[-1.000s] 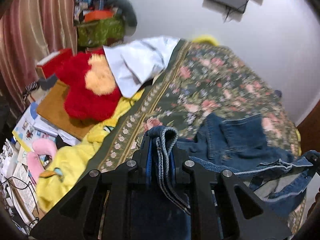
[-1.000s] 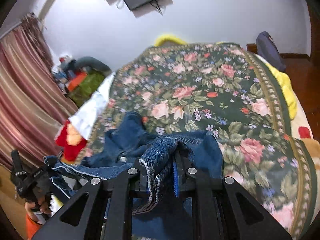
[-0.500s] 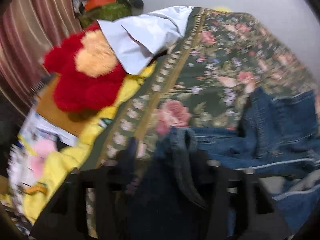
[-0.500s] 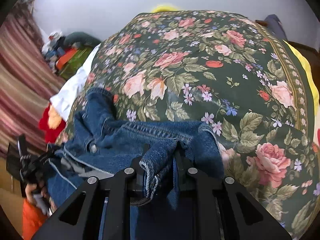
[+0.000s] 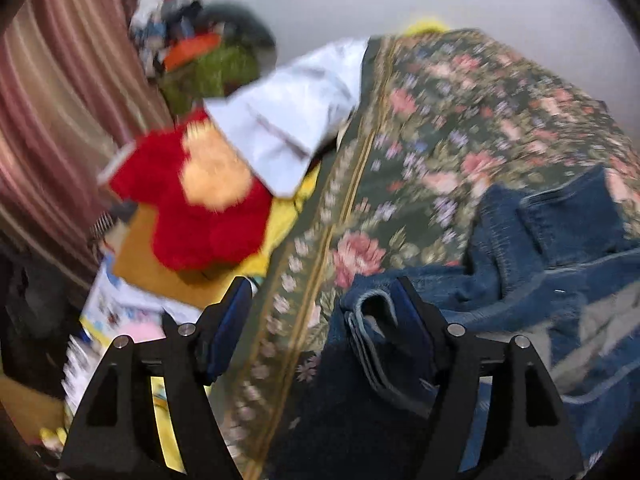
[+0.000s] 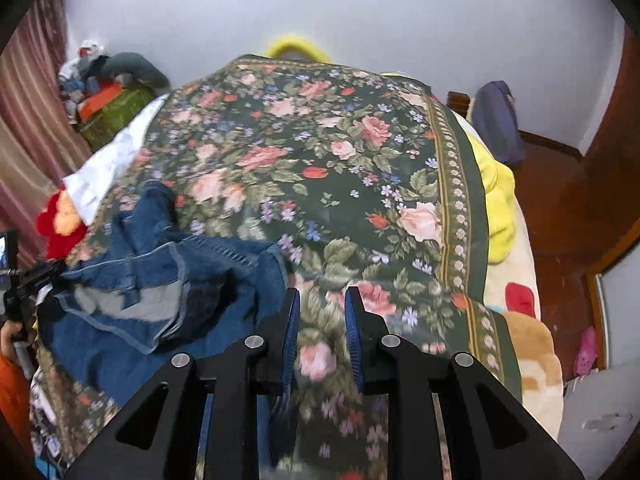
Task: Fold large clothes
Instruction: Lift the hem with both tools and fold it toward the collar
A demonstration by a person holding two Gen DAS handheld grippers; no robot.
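Note:
A blue denim garment (image 6: pixel 160 280) lies crumpled on the near left part of the floral bedspread (image 6: pixel 320 160). In the left wrist view the denim (image 5: pixel 540 272) lies to the right, and a folded edge of it rests against the inner side of the right finger. My left gripper (image 5: pixel 324 304) is wide open, with the bedspread (image 5: pixel 440 128) showing between its fingers. My right gripper (image 6: pixel 322 308) is open and empty above the bedspread, just right of the denim.
A red and orange plush (image 5: pixel 200 200) and a white cloth (image 5: pixel 292 120) lie at the bed's left edge. Striped curtains (image 5: pixel 48 100) and piled clutter (image 5: pixel 200 56) stand beyond. A yellow blanket (image 6: pixel 496 200) lies along the right side. The other gripper (image 6: pixel 24 280) shows at far left.
Both grippers were shut on the denim's edge; both have opened and let it go. The denim has dropped onto the bedspread, and the right gripper has shifted right of it.

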